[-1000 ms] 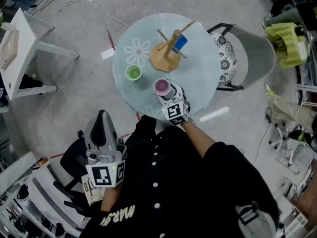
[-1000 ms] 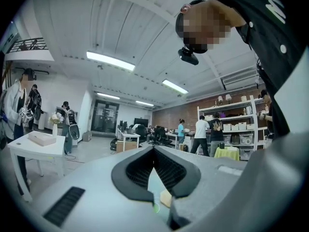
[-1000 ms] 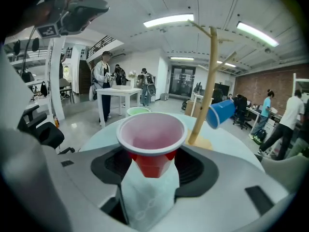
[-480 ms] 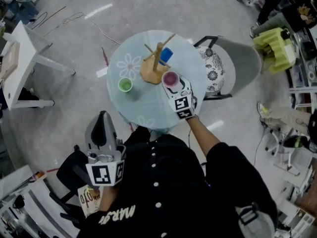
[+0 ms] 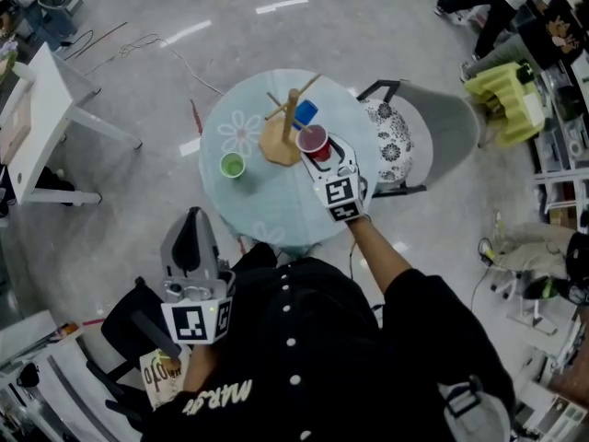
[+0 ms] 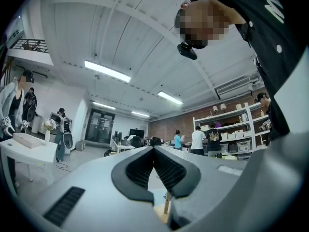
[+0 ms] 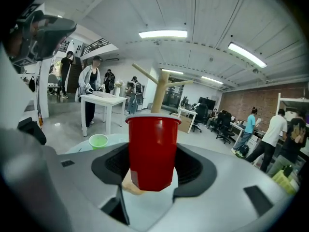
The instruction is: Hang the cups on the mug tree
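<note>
**A:** Red cup (image 7: 152,149): where is it?

**B:** Clamped upright between the right gripper's (image 5: 317,155) fingers (image 7: 195,167), clear of the desk (image 5: 267,205) and just beside the mug tree (image 5: 287,118) (the trunk rises right behind the rim in the right gripper view).

**A:** Other cups?

**B:** A blue cup (image 5: 306,111) hangs on the tree's far side. A green cup (image 5: 232,165) stands mouth-up on the desk, left of the tree and apart from it.

**A:** The left gripper (image 5: 189,224)?

**B:** Near the person's body, short of the desk. Its fingers (image 6: 137,170) are together, with nothing between them.
</note>
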### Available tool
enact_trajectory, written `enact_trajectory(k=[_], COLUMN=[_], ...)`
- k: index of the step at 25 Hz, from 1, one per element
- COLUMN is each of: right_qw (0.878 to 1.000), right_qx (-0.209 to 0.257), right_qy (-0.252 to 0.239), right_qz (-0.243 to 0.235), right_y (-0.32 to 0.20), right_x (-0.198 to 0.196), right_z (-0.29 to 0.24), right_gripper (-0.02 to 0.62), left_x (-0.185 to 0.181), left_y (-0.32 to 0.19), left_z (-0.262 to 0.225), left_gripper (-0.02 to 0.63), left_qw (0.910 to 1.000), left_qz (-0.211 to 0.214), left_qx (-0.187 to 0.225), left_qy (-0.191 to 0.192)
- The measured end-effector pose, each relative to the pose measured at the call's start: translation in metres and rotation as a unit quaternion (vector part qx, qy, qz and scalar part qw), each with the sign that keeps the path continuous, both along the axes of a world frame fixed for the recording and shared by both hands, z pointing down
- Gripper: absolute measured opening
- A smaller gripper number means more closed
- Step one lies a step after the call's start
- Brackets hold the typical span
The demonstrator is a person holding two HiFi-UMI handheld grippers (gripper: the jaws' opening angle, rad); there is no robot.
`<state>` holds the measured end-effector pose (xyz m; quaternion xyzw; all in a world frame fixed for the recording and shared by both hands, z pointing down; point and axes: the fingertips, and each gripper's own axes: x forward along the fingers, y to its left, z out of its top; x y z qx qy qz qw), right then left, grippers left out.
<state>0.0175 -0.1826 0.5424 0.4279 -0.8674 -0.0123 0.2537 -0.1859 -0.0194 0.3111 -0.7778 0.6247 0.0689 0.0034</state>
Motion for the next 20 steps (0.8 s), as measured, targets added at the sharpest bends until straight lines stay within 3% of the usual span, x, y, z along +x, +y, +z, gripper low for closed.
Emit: enact_trajectory(k=[11, 20], right_qw=[0.999, 0.999], right_qx=[0.037, 0.008], right_qy=[-0.014, 0.003], right_qz=[-0.025, -0.032], right_y=[-0.024, -0.025], right_x=[-0.022, -0.027], right_z=[-0.04, -0.015], right_gripper=[0.268, 0.268], left_x=[0.001, -0.005], left_y=[0.001, 0.001], left_z=[-0.006, 0.0], left_gripper=[-0.005, -0.005], left_qw=[1.0, 1.0], left_qz=[-0.001, -0.007], left_qx=[0.008, -0.001], left_qy=[0.001, 0.002])
